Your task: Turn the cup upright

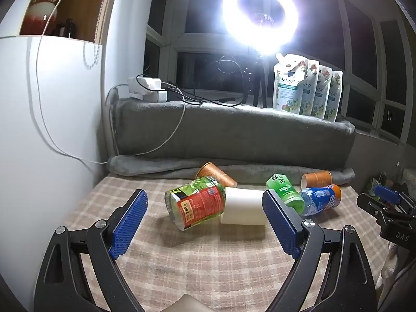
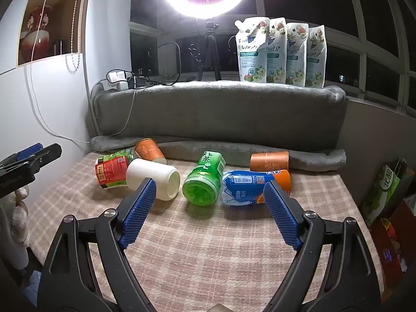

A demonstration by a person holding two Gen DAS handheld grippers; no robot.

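Several cups lie on their sides on the checked tablecloth (image 1: 208, 260). A white cup (image 1: 243, 206) (image 2: 153, 178) lies in the middle, touching a red and green cup (image 1: 196, 202) (image 2: 111, 170). A green tea cup (image 1: 284, 189) (image 2: 205, 179), a blue and orange cup (image 1: 321, 199) (image 2: 249, 186) and two orange paper cups (image 1: 217, 175) (image 2: 269, 161) lie near. My left gripper (image 1: 205, 221) is open and empty, in front of the white cup. My right gripper (image 2: 210, 208) is open and empty, in front of the green cup.
A grey blanket (image 1: 234, 130) (image 2: 221, 109) covers the ledge behind the cups. Detergent pouches (image 1: 306, 88) (image 2: 280, 52), a ring light (image 1: 260, 18) on a tripod and a power strip (image 1: 148, 88) stand on it. A white wall (image 1: 52, 130) is on the left, boxes (image 2: 387, 215) on the right.
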